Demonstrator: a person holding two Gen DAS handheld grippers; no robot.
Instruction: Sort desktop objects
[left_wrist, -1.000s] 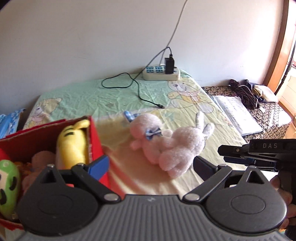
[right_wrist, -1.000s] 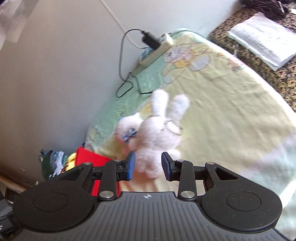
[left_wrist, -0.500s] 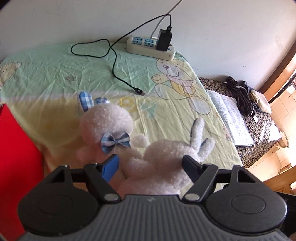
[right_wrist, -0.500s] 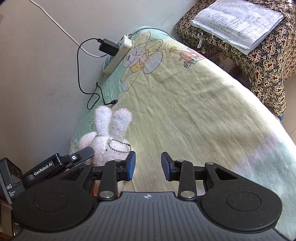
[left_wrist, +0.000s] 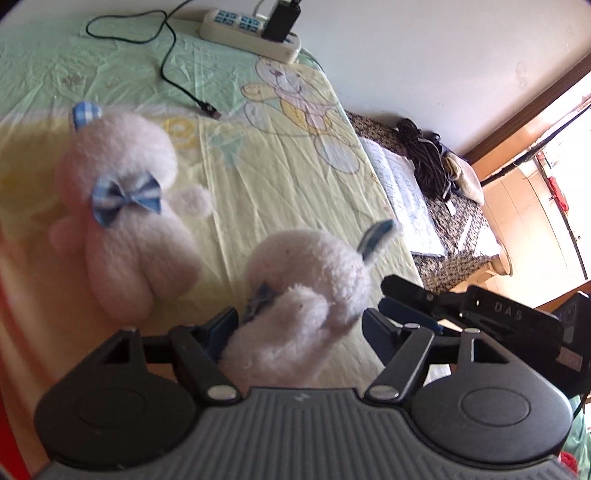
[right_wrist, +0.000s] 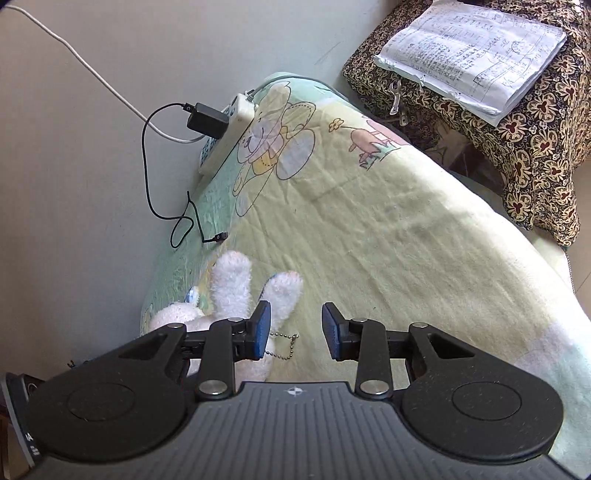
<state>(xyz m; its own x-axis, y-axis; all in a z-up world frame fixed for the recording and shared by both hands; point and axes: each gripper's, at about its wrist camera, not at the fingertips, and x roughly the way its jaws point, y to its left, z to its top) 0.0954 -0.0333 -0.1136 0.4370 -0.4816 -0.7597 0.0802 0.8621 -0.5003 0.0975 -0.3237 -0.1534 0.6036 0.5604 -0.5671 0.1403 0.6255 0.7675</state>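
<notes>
Looking down my left gripper (left_wrist: 299, 326), I see its fingers spread wide with a white plush rabbit (left_wrist: 303, 291) sitting between them; the left pad touches the plush near its blue ribbon, while the right pad stands clear of it, so nothing is clamped. The rabbit lies on the bear-print sheet (left_wrist: 258, 155), and a second toy, a pale pink plush bear (left_wrist: 125, 221) with a blue checked bow, lies just beside it at about 10 o'clock from the rabbit. A red edge (left_wrist: 5, 332) runs along the frame at 9 o'clock. Toward 12 o'clock a power strip (left_wrist: 251, 33) rests against the wall with a black charger plugged in, its cable (left_wrist: 173, 62) trailing across the sheet. At 3 o'clock the black body of my other tool pokes in.

From the right gripper (right_wrist: 295, 330), the fingers are parted and hold nothing; only sheet shows between them. The rabbit's ears (right_wrist: 236, 284) rise at 10 o'clock from that gap, just behind the left pad, with a bead chain (right_wrist: 286, 341) hanging beside it. At 1 o'clock a stack of handwritten papers (right_wrist: 476, 55) lies on a floral cloth (right_wrist: 535, 147).
</notes>
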